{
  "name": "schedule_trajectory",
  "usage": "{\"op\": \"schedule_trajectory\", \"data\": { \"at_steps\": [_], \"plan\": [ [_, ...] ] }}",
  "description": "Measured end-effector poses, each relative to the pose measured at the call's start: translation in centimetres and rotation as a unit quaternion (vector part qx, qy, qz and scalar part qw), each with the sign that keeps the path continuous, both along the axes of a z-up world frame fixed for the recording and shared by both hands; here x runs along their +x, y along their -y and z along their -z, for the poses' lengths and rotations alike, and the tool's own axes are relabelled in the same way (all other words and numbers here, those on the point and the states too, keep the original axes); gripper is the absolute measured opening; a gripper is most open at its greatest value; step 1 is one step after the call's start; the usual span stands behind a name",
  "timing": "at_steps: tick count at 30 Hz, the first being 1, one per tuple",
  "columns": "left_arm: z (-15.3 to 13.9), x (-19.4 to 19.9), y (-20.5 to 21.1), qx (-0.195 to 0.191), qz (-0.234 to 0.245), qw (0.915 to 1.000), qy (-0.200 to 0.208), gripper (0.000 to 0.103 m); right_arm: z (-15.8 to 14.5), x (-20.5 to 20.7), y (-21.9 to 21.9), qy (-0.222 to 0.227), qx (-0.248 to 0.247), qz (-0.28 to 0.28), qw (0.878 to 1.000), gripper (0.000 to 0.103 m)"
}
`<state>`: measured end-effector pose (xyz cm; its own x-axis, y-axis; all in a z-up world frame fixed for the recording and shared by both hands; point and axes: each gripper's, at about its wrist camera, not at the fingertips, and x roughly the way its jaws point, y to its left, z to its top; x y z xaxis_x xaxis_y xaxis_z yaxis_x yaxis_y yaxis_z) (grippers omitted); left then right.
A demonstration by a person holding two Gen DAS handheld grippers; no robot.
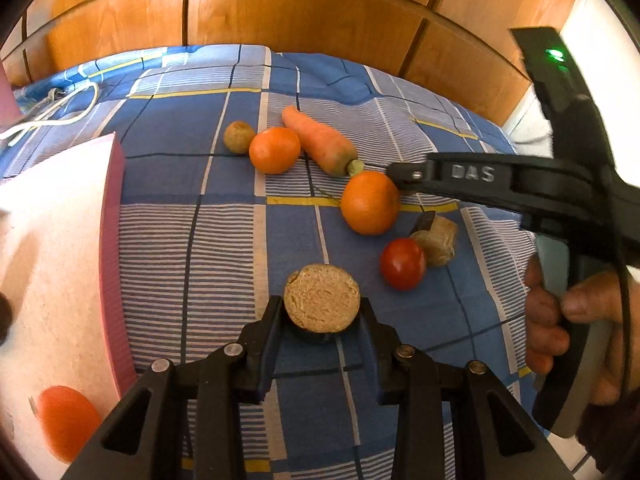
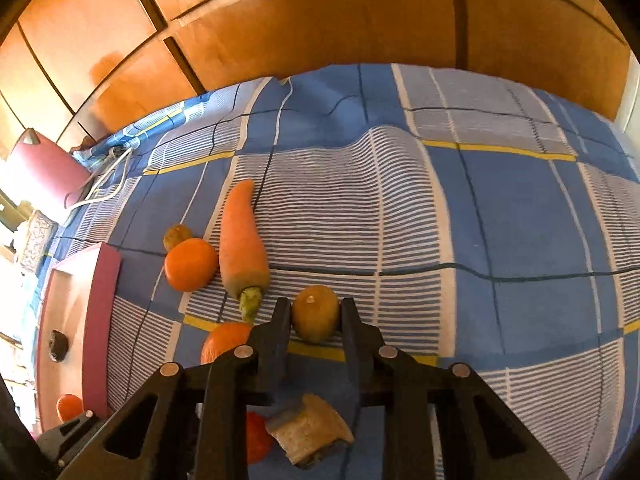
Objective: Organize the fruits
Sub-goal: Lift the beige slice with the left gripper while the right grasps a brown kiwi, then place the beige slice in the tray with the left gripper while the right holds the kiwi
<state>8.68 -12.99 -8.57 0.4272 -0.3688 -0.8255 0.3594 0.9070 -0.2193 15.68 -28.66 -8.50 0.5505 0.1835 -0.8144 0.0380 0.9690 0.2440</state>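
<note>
On the blue checked bedspread lie two oranges, a carrot, a red tomato, a small brown fruit and a cut bread piece. My left gripper is shut on a round tan biscuit-like piece, just above the cloth. My right gripper is shut on a kiwi, beside the carrot's stem end; in the left wrist view the right gripper's fingers reach past the nearer orange, hiding the kiwi.
A pink-rimmed tray stands at the left and holds an orange; in the right wrist view the tray also holds a dark object. A white cable lies far left. Wooden cupboards stand behind the bed.
</note>
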Motion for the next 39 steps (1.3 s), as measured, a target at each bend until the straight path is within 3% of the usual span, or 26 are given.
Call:
{"op": "schedule_trajectory", "data": {
  "at_steps": [8,15,26,39],
  "plan": [
    [-0.7,-0.4,0.0,-0.004,0.01,0.9999,0.002,0.035,-1.9,-3.6,1.6,0.033,-0.029,0.018,0.999,0.025],
    [-3.2,-1.6,-0.4,-0.01,0.01,0.9996,0.025,0.035,-1.3,-6.2,2.7,0.026,-0.038,0.04,0.998,0.025],
    [-7.5,-3.0,-4.9,-0.01,-0.054,0.9968,0.059,0.035,-1.0,-9.8,2.5,0.028,-0.033,0.044,0.998,0.025],
    [-7.8,-3.9,-12.6,0.003,-0.142,0.9873,0.071,0.035,-0.5,-12.0,0.3,0.028,-0.033,0.024,0.999,0.025]
  ]
}}
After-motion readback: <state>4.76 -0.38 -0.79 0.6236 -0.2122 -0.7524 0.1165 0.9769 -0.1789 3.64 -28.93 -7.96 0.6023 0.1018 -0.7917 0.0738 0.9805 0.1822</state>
